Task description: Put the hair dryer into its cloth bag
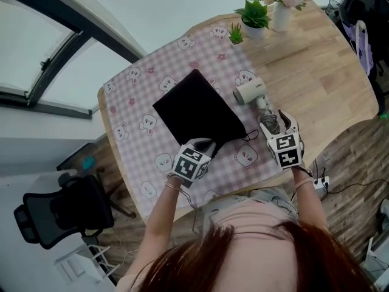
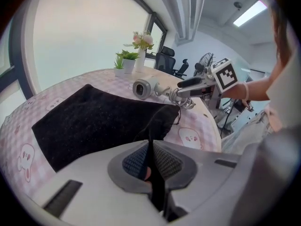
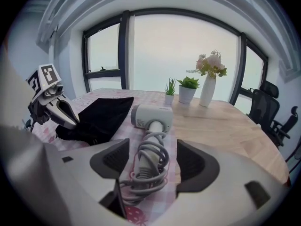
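The black cloth bag (image 1: 197, 111) lies flat on the pink checked tablecloth (image 1: 137, 96), its drawstring mouth toward me. My left gripper (image 1: 206, 145) is shut on the bag's near edge; black fabric shows pinched between the pads (image 2: 150, 159). To the bag's right lies the white hair dryer (image 1: 250, 91), with its cord coiled round the handle. My right gripper (image 1: 273, 123) stands open astride that handle and cord (image 3: 149, 161), and gaps show between the cord and both pads. In the right gripper view the dryer's head (image 3: 150, 117) points left, toward the bag (image 3: 101, 112).
Two small potted plants (image 1: 254, 16) and a white vase of flowers (image 1: 281, 8) stand at the far end of the wooden table (image 1: 322, 72). The table's near edge runs just below both grippers. A black office chair (image 1: 61, 215) stands on the floor to the left.
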`<state>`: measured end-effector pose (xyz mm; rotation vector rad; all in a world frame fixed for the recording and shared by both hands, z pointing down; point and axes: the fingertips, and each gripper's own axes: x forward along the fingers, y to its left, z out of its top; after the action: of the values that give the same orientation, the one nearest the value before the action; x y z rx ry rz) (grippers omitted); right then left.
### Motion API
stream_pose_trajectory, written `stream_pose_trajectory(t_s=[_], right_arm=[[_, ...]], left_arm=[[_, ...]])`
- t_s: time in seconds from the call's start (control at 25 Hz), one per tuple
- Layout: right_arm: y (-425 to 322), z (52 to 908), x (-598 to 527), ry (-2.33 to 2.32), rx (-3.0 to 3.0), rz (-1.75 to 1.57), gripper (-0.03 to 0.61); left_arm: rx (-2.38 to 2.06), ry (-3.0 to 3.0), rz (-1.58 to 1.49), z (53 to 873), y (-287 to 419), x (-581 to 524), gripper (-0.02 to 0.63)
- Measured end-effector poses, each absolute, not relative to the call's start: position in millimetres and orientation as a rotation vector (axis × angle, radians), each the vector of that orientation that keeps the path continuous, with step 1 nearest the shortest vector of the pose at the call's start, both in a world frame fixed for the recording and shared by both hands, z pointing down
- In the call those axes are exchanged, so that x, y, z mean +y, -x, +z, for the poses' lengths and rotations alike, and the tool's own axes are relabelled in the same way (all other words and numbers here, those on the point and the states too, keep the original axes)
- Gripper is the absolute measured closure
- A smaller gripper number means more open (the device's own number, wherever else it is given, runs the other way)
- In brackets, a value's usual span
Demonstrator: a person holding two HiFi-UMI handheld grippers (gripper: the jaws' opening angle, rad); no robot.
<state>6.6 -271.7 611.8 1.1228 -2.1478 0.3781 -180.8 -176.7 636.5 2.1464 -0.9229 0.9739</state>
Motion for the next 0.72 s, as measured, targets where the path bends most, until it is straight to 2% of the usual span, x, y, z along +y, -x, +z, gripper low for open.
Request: stream_pose_trajectory(t_s=[0.24, 0.72], right_arm=[[-6, 629, -277, -1.092, -2.134, 0.44, 0.243], [3, 659, -282, -1.021, -2.121, 0.531, 0.239]], left_arm=[[-0.903, -2.137, 0.912, 622, 171, -183, 0.584], [-0.851, -2.124, 0.944, 616, 156, -190, 0.584]])
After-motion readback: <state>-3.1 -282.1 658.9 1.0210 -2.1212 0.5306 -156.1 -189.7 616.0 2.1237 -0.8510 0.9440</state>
